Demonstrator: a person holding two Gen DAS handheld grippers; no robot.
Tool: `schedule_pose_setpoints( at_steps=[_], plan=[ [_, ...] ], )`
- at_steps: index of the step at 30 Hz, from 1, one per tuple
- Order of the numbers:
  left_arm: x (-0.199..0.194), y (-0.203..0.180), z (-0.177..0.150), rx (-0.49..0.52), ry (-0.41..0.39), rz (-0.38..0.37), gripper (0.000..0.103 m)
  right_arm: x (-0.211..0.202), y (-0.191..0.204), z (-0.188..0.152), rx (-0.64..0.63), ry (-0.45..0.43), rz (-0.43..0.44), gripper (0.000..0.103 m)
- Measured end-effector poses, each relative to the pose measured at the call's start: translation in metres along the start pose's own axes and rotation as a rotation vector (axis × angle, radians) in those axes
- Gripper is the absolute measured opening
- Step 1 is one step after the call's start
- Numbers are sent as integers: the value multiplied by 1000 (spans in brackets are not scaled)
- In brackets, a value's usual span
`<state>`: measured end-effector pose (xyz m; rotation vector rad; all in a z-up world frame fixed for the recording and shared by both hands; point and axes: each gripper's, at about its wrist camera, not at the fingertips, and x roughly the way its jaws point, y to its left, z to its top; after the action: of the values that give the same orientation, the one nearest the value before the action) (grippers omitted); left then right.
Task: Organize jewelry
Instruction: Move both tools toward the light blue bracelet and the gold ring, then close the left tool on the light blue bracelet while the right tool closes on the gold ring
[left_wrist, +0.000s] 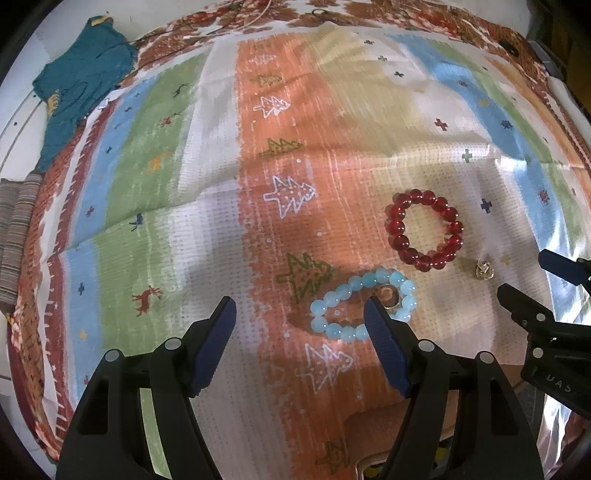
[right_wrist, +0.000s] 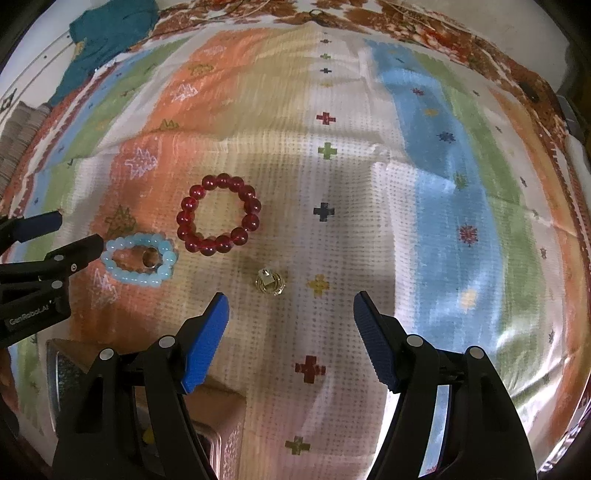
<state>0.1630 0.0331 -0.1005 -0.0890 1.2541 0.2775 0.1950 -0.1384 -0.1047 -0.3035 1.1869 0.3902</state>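
Observation:
A light blue bead bracelet (left_wrist: 364, 304) (right_wrist: 138, 263) lies on the patterned cloth with a small ring (left_wrist: 387, 294) (right_wrist: 149, 257) inside its loop. A red bead bracelet (left_wrist: 423, 229) (right_wrist: 218, 213) lies just beyond it. A small gold ring-like piece (left_wrist: 484, 271) (right_wrist: 270, 282) lies to the right of the bracelets. My left gripper (left_wrist: 301, 312) is open and empty, its right finger at the blue bracelet's near edge. My right gripper (right_wrist: 291, 306) is open and empty, just short of the gold piece.
A teal cloth item (left_wrist: 79, 79) (right_wrist: 107, 33) lies at the far left. A striped fabric (left_wrist: 16, 229) sits at the left edge. A box-like container (right_wrist: 218, 417) shows below the cloth's near edge. The striped cloth (left_wrist: 295, 110) covers the surface.

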Motion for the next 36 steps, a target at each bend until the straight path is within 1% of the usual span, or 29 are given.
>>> schedule_pose_setpoints(
  at_steps=[3,8,10,13,14,16,19,20,21,23,24,25,27,28,29,30,36],
  plan=[
    [10,1,2,7,23,3,71,6,1,2,-7,13,-2,70],
    [25,1,1,25,65,-8,68,17,2,5,-17,34,-7,70],
    [32,0,1,35,85,-4,63,20,2,6,-20,39,-7,70],
    [37,-1,-1,48,98,1,62,24,4,7,-29,47,-10,69],
    [39,-1,-1,49,100,1,62,26,4,8,-32,49,-13,69],
    [40,0,-1,48,100,-3,61,29,5,8,-39,56,-22,63],
    [41,0,-1,51,96,-7,57,32,7,10,-48,57,-30,62],
    [41,0,-1,52,95,-8,56,33,7,11,-50,56,-33,59],
    [42,0,-1,53,94,-10,52,33,7,11,-52,54,-34,56],
    [42,-2,0,58,91,-9,45,33,9,12,-56,54,-30,47],
    [42,-2,-1,58,89,-9,38,34,10,13,-61,54,-29,44],
    [43,-2,-1,59,89,-10,29,34,11,14,-63,54,-29,39],
    [43,-2,-1,59,89,-11,18,34,12,13,-69,53,-29,33],
    [42,-3,-1,57,89,-12,18,33,12,13,-71,52,-28,28],
    [42,-3,-1,55,88,-14,18,33,12,13,-70,51,-29,20],
    [42,-2,0,52,86,-15,18,32,11,13,-64,49,-26,18],
    [30,4,5,23,58,-13,18,29,10,12,-55,42,-7,18]
  ],
)
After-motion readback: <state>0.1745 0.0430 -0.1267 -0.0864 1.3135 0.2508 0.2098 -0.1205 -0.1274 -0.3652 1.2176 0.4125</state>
